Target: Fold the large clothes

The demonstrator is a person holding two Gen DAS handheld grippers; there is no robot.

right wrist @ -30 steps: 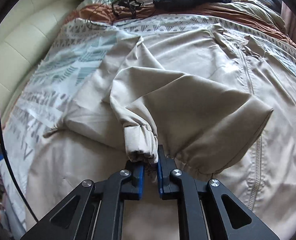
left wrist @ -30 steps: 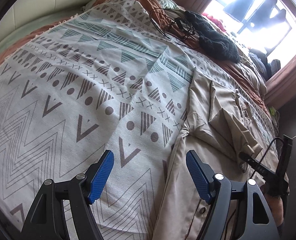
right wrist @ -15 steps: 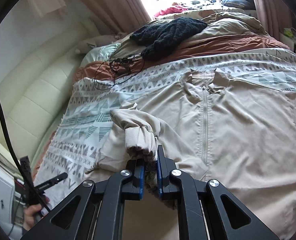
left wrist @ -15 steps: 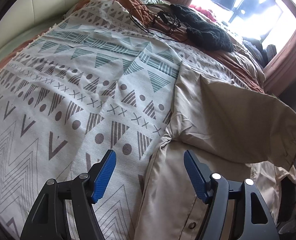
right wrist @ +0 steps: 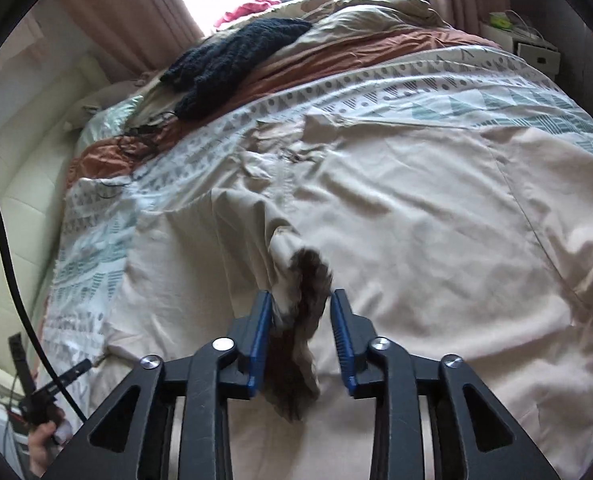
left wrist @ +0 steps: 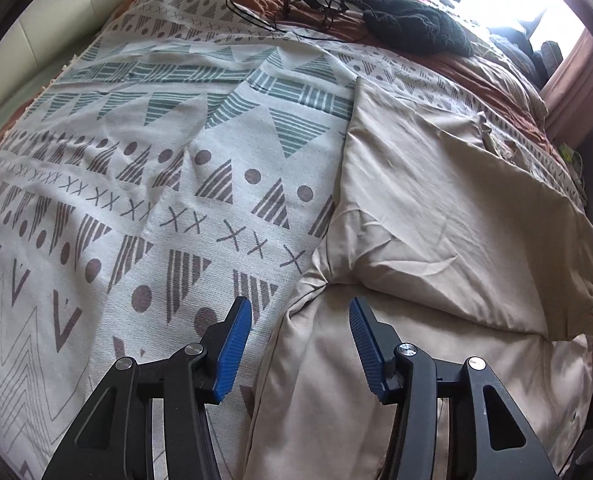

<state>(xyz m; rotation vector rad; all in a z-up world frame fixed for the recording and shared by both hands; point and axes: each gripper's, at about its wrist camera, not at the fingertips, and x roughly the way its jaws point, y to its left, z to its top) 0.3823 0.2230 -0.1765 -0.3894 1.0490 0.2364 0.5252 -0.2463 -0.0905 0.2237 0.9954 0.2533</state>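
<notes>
Two grippers spread apart, right gripper point(right wrist: 301, 332) with the beige jacket's cuff point(right wrist: 300, 316) loose between its fingers, left gripper point(left wrist: 299, 354) over the beige jacket point(left wrist: 436, 216) edge, jacket spread on patterned blanket point(left wrist: 136, 184), dark knit garment point(left wrist: 408, 28) at bed's far edge.

No readable text, label, brand, number or sign on anything in either view.
</notes>
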